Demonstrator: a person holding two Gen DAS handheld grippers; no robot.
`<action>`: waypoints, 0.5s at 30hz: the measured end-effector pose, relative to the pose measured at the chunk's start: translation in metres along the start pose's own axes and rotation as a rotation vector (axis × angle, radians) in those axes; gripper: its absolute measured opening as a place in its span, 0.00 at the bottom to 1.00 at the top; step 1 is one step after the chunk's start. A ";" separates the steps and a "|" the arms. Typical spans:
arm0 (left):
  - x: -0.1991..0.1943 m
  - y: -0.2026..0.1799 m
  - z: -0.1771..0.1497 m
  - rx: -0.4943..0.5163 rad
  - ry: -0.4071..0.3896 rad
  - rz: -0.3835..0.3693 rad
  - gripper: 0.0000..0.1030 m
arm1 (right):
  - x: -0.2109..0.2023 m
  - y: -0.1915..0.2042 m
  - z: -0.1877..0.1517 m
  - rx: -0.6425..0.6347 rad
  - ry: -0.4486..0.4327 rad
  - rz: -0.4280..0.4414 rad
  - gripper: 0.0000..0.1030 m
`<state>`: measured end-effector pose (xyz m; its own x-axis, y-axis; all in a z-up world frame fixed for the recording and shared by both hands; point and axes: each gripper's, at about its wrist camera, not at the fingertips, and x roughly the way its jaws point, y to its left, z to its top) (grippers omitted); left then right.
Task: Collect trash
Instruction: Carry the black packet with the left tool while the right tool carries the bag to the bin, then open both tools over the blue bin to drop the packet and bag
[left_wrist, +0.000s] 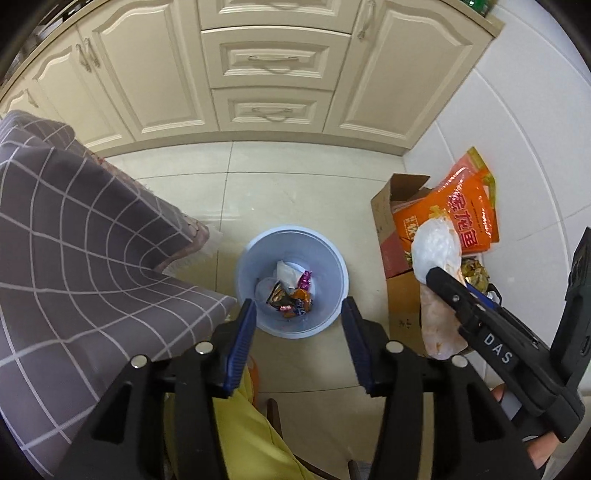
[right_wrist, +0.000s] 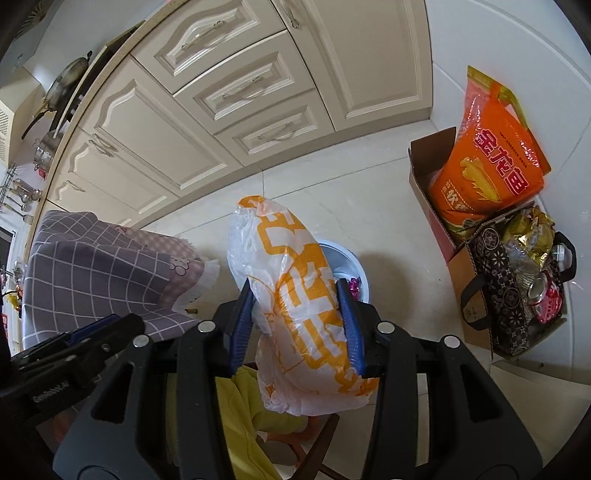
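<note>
A light blue trash bin (left_wrist: 325, 254) stands on the tiled floor with several snack wrappers (left_wrist: 290, 295) lying in it. My left gripper (left_wrist: 300, 326) hangs above the bin, its blue pads well apart and nothing between them. My right gripper (right_wrist: 295, 295) is shut on a crumpled white plastic bag with orange print (right_wrist: 291, 306), held in the air to the right of the bin. In the right wrist view the bag hides most of the bin (right_wrist: 347, 258). The left gripper's black body (right_wrist: 88, 332) shows at that view's lower left.
A table with a grey checked cloth (left_wrist: 74, 240) rises to the left of the bin. A cardboard box (right_wrist: 424, 173) with an orange food bag (right_wrist: 487, 166) and a patterned tote of cans (right_wrist: 517, 299) stand on the right. Cream cabinets (left_wrist: 273, 66) line the back. Yellow cloth (left_wrist: 243, 424) lies below the grippers.
</note>
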<state>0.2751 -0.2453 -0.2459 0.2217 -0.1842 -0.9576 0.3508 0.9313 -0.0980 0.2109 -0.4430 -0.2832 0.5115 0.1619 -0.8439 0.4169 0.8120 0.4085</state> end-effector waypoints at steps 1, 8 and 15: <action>-0.001 0.002 0.001 -0.005 0.001 0.004 0.47 | 0.002 0.002 0.001 -0.003 0.006 0.005 0.41; -0.016 0.018 0.004 -0.035 -0.027 0.025 0.47 | 0.012 0.034 0.009 -0.070 0.014 0.047 0.58; -0.024 0.025 0.002 -0.040 -0.047 0.034 0.48 | 0.014 0.045 0.011 -0.083 0.019 0.050 0.68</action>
<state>0.2808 -0.2186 -0.2251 0.2756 -0.1655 -0.9469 0.3054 0.9491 -0.0769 0.2450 -0.4103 -0.2730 0.5152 0.2130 -0.8301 0.3271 0.8464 0.4203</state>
